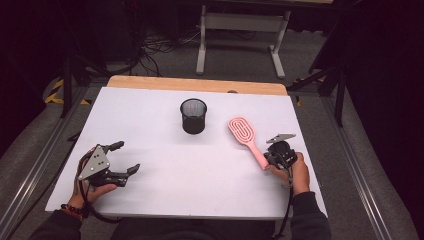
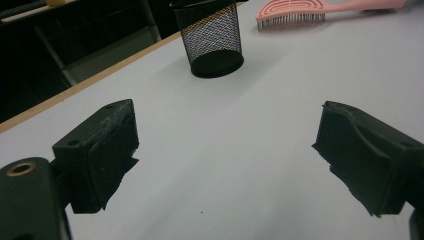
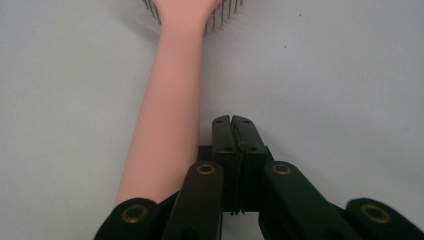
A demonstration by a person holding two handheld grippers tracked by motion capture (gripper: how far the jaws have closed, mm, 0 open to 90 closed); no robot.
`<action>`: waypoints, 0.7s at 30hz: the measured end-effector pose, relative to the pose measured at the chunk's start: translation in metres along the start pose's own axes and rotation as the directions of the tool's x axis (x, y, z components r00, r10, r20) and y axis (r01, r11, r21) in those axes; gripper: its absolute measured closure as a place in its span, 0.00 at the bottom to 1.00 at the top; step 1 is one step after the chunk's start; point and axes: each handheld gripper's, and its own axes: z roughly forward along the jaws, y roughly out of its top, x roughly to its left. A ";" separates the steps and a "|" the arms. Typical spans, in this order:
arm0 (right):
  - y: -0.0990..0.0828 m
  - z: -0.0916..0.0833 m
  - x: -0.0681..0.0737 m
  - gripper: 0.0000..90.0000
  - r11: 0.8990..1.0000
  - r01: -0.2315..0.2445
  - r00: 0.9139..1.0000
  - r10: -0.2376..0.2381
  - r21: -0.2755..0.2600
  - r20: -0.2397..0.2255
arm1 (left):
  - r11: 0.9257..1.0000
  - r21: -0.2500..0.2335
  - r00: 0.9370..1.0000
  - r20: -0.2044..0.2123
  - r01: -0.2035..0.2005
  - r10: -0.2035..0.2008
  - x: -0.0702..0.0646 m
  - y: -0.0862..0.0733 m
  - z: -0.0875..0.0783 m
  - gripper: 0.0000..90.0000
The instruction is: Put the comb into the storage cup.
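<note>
Now, my count: one pink hairbrush (image 1: 247,138), one black mesh cup (image 1: 193,115).
Hairbrush: slotted oval head, slim handle.
Left gripper (image 1: 123,159): jaws apart, empty.
Right gripper (image 3: 233,120): jaws together beside the handle.

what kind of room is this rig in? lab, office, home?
Probably a lab or test workspace: a white-topped work table inside a metal rail frame, loose cables on the grey carpet, and yellow-black hazard tape on the floor beside it.

Counts: one pink hairbrush (image 1: 246,137) is lying on the counter (image 1: 165,175); one black mesh cup (image 1: 193,115) is standing there; two claws are showing, left claw (image 1: 126,156) and right claw (image 1: 271,159).
</note>
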 end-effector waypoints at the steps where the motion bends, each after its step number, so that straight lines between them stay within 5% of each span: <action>1: 0.000 0.000 0.001 0.99 1.000 0.001 1.000 -0.001 0.000 0.002 | 1.000 0.000 1.000 0.000 -0.001 0.001 0.000 0.000 0.000 0.12; 21: -0.009 -0.008 0.014 0.98 0.998 0.066 0.998 -0.066 -0.002 -0.008 | 1.000 -0.009 1.000 -0.004 0.005 -0.005 0.001 0.000 -0.002 0.12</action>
